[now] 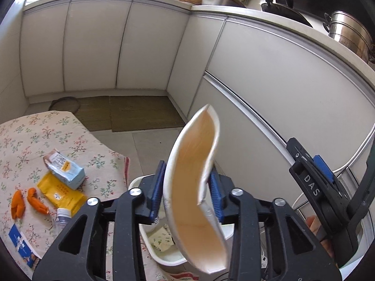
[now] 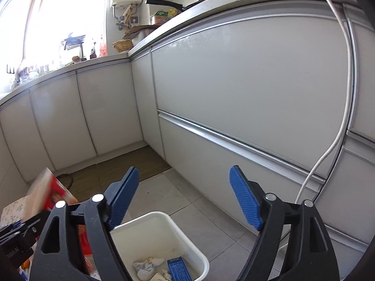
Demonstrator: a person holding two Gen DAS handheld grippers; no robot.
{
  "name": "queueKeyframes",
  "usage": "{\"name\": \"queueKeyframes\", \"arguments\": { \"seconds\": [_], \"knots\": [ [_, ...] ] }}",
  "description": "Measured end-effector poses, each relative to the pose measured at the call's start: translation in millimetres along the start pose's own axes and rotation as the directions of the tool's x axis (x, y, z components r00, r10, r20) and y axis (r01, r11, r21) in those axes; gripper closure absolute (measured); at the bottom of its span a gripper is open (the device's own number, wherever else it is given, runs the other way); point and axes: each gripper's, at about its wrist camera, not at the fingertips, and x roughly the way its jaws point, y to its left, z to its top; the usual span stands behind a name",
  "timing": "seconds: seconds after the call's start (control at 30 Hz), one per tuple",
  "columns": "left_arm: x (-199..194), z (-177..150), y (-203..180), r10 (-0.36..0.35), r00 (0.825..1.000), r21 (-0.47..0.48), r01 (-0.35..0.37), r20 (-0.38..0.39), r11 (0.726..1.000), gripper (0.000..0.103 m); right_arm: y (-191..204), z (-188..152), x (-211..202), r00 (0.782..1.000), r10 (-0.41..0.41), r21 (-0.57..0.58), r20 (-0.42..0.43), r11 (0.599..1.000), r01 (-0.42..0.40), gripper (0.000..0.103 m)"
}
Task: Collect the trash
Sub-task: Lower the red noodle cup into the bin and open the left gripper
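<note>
My left gripper [image 1: 186, 194] is clamped on a squashed paper cup [image 1: 194, 187], its blue pads [image 1: 155, 194] pressing the cup's walls in from both sides so the rim bows into a long curve. I hold the cup directly above the white trash bin [image 1: 168, 257], tilted with its open mouth turned toward my camera, showing a tan lining. The bin stands on the tiled floor, touching the hanging edge of the flowered tablecloth [image 1: 35, 135].

My right gripper [image 2: 185, 196] has its fingers spread wide with nothing between them, and it also hangs over the bin [image 2: 194, 238], toward its cabinet side. Inside the bin I see crumpled tissue [image 2: 146, 265] and a small blue box [image 2: 177, 268] lying next to each other on the bottom.

On the tablecloth, away from the bin, more trash lies waiting: a pale blue carton [image 1: 65, 169] on its side nearest the bin, a yellow wrapper [image 1: 62, 193] touching it, two pieces of orange peel [image 1: 27, 202] just beyond that, a clear plastic bottle [image 1: 62, 220] and a blue packet [image 1: 22, 245] near the cloth's near edge.

A white cable [image 2: 346, 107] hangs down the cabinet fronts beyond the bin.
</note>
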Motion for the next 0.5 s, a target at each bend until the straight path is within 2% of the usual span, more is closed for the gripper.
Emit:
{"name": "queueKeyframes", "arguments": {
  "seconds": [0.03,0.17,0.23,0.37,0.43,0.5],
  "knots": [
    [3,1,-1,-0.001,1.000,-0.001,0.001,-0.006,1.000,0.054,-1,1,0,1.000,-0.014,0.004,0.012,1.000,0.014,0.020],
    [8,2,-2,-0.002,1.000,-0.001,0.002,-0.020,1.000,0.052,-5,1,-1,0.999,-0.036,0.009,0.021,0.999,0.036,0.018],
    [8,1,-4,0.010,1.000,0.011,-0.010,-0.022,1.000,0.047,-6,0,1,0.999,-0.036,0.008,0.014,0.999,0.036,0.018],
    [4,-1,-1,0.050,0.999,0.029,-0.050,-0.013,0.998,0.039,-2,0,0,0.999,-0.040,0.004,0.020,0.999,0.040,0.012],
    [1,-2,2,0.083,0.997,0.034,-0.083,0.000,0.996,0.029,2,0,-1,0.999,-0.040,-0.002,0.030,0.999,0.041,0.010],
    [-4,-1,8,0.115,0.993,0.035,-0.115,0.018,0.993,0.024,6,0,-2,0.999,-0.038,-0.011,0.034,0.999,0.038,0.009]
  ]
}}
